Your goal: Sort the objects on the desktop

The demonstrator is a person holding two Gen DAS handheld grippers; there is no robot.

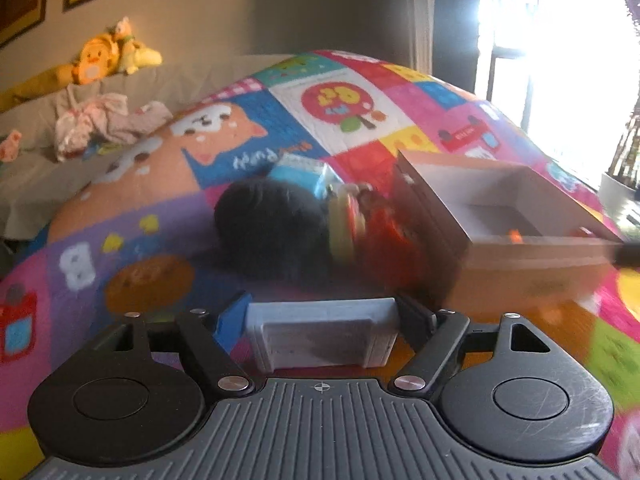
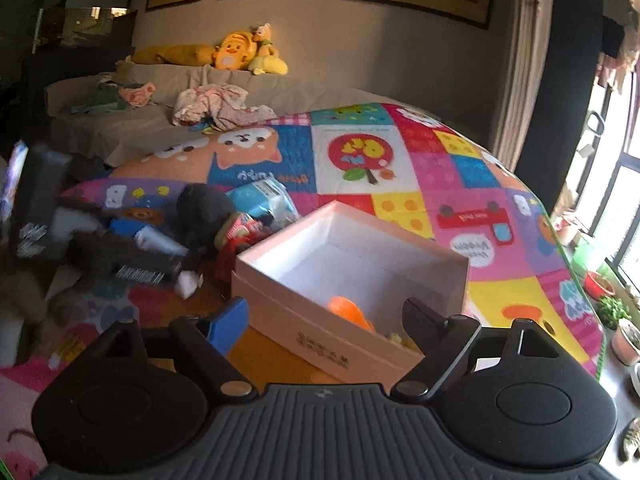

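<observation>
Sorting toys into the white box (image 2: 400, 248), we clamp a grey block (image 1: 322, 334) in the left gripper (image 1: 322, 320), near the box's side. Our right gripper (image 2: 326, 320) hangs released over its near wall, above what looks like an orange toy (image 2: 350, 312). Next, the block must clear the rim.
</observation>
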